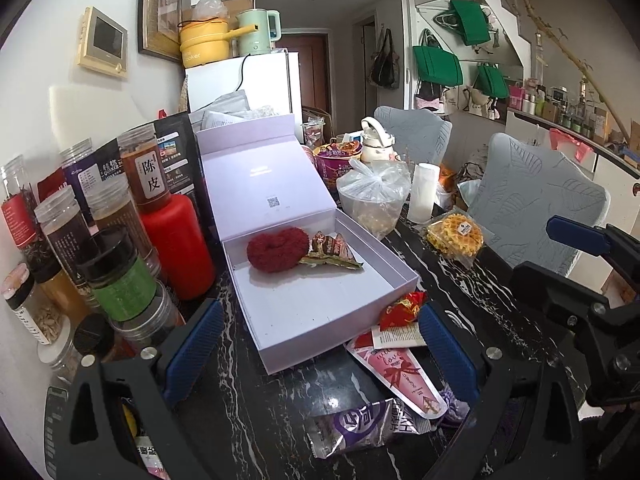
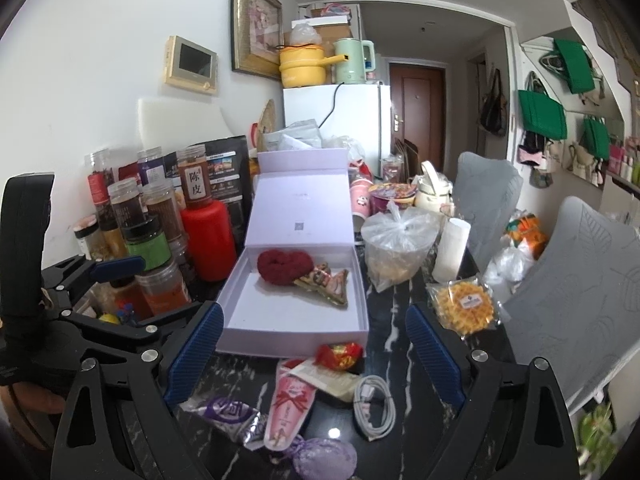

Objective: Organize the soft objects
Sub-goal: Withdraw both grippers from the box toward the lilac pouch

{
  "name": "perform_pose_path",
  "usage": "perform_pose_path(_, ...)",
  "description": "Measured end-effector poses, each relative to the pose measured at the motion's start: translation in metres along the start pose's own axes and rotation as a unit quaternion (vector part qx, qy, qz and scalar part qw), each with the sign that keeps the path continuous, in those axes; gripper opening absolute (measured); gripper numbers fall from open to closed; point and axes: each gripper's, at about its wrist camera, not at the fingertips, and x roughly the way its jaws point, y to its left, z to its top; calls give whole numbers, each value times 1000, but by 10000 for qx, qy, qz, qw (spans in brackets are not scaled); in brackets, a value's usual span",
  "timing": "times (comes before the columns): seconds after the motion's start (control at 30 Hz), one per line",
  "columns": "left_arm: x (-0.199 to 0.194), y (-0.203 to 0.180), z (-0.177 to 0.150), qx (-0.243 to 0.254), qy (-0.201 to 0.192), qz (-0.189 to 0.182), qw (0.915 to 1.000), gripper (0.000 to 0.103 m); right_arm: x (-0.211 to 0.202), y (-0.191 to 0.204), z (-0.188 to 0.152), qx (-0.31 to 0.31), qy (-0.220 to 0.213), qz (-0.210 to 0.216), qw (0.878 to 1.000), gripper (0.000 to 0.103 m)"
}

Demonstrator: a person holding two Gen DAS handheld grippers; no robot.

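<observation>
Both grippers, left (image 1: 320, 354) and right (image 2: 314, 354), stand wide with nothing held above the dark marble table (image 2: 384, 300). On it, the open white box (image 2: 296, 320) holds a red scrunchie (image 2: 284, 266) touching a snack packet (image 2: 326, 284). Just before the box lie a pink sachet (image 2: 290, 408), a lilac pouch (image 2: 324, 458), a purple wrapper (image 2: 230, 412), a white cable (image 2: 374, 404) and a red candy (image 2: 340, 356).

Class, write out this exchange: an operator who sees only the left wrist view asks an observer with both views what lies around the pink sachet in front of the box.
Operator: What lies right of the pink sachet? My view is blocked there.
Observer: A coiled white cable, lying flat.
Operator: I glimpse a lilac pouch. What shape is it?
Observer: The lilac pouch is round fabric, gathered at the neck, beside the sachet's narrow end.
</observation>
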Motion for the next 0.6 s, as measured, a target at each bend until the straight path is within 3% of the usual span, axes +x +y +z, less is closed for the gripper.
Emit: perform_pose_path(0.6, 31, -19, -59, 52, 752, -793, 9940, 99, 11, -13, -67, 459, 383, 24, 9982, 94)
